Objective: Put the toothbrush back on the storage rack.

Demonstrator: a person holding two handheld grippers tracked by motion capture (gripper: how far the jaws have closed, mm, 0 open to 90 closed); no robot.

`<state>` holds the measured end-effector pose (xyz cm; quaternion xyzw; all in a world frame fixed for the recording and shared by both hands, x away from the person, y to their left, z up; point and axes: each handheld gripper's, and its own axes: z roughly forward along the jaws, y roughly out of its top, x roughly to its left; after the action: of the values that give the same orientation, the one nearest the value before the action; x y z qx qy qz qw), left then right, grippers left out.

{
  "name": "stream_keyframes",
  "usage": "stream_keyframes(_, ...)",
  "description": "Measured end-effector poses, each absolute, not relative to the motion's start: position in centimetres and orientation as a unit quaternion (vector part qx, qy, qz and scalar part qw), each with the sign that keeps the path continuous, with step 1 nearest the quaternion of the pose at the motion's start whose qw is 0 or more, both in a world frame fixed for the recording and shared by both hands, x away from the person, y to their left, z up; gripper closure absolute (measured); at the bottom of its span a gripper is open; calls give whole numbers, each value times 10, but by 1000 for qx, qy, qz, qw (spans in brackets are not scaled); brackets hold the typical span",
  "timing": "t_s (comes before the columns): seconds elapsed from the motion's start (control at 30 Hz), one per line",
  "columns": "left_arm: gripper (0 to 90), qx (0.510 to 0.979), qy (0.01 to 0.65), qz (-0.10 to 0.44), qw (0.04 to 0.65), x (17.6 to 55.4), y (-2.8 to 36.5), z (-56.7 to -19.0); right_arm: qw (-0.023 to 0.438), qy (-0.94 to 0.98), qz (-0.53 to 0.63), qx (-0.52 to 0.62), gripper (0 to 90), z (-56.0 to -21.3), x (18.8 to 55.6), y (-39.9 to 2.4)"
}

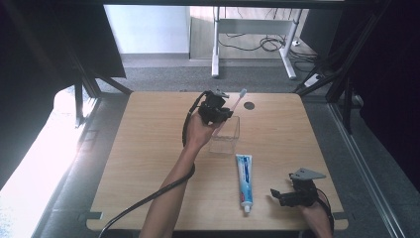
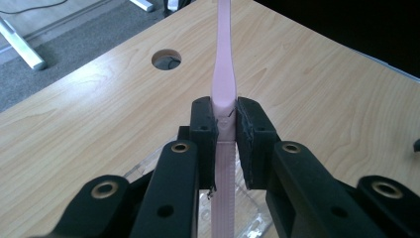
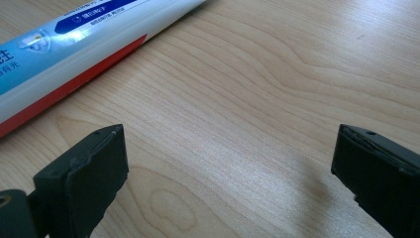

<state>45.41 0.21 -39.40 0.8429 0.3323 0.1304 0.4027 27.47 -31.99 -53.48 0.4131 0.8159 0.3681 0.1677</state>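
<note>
Two grippers are in play, and I read the work in hand as getting the pink toothbrush [image 2: 221, 74] into or out of the clear container [image 1: 225, 135] that stands near the middle of the tabletop, toward its far edge. My left gripper [image 1: 216, 110] is clamped on the toothbrush handle: in the left gripper view the pads [image 2: 204, 130] press it from both sides just above the ribbed grip, and the neck runs straight on toward the far edge, past the round cable hole [image 2: 166, 59]. From the high view the brush leans, its bristle head [image 1: 242, 92] up and away over the container's far rim, its lower end hidden by the gripper. To do this step well I would hold the squeeze steady, since a slim smooth handle can pivot between flat pads, and I would move along the handle's own line so it does not lever on the light container wall and tip it. My right gripper [image 1: 288, 197] rests near the near right corner with its jaws spread wide and nothing between them, just beside the toothpaste tube [image 1: 243, 179], which lies flat between container and near edge, cap toward me. I judge that hand best kept still.
</note>
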Motion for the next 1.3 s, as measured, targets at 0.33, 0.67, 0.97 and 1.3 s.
stream_keyframes(0.33, 788, 846, 329, 141, 395, 458, -6, -408, 167, 816, 368, 413, 13, -535, 275, -320)
stream_keyframes(0.67, 788, 854, 321, 140, 385, 458, -14, -427, 166, 817, 368, 412, 14, -535, 275, -320)
stream_keyframes(0.97, 788, 857, 322, 137, 379, 457, -15, -439, 166, 818, 367, 411, 14, -535, 275, -320)
stream_keyframes(1.3, 788, 865, 317, 135, 364, 456, -17, -446, 164, 818, 366, 412, 15, -535, 275, -320)
